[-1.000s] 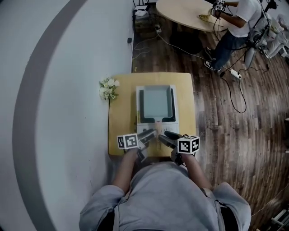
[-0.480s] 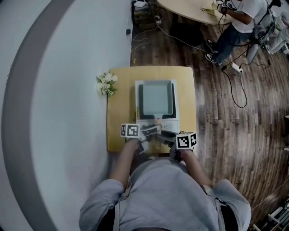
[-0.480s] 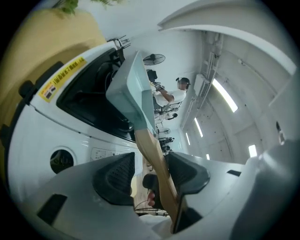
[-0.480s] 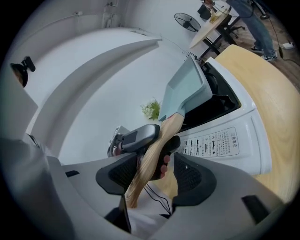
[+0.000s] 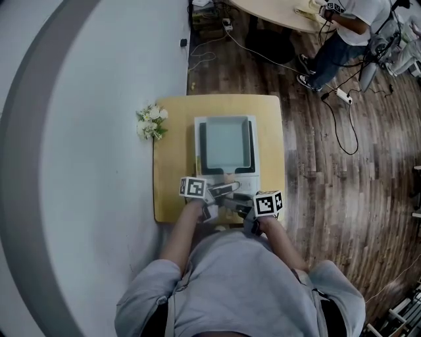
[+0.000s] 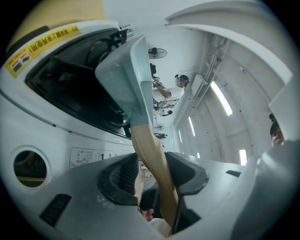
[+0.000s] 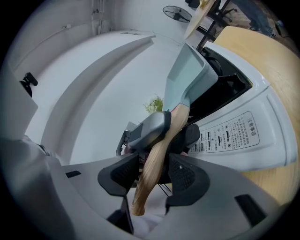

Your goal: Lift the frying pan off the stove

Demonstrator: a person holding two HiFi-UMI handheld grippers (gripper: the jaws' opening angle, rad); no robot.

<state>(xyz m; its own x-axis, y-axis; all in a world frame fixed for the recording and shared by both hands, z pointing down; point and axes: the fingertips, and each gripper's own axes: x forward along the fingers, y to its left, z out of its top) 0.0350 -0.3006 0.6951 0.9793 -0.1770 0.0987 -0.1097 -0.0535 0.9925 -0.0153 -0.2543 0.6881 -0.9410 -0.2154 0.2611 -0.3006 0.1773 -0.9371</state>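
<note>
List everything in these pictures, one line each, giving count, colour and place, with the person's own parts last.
table: one, light wood, middle of the head view.
stove: one, white, on the table.
frying pan: one, pale grey-green, square, on the stove.
handle: one, light wood, runs from the pan towards the person.
flowers: one bunch, white and green, at the table's left edge.
round table: one, light wood, top of the head view.
other person: one, white top, at the round table.
cables: several, dark, on the wood floor.
left gripper: one, grey, jaws open, just been closing, handle between them.
right gripper: one, grey, jaws open, handle between them.
</note>
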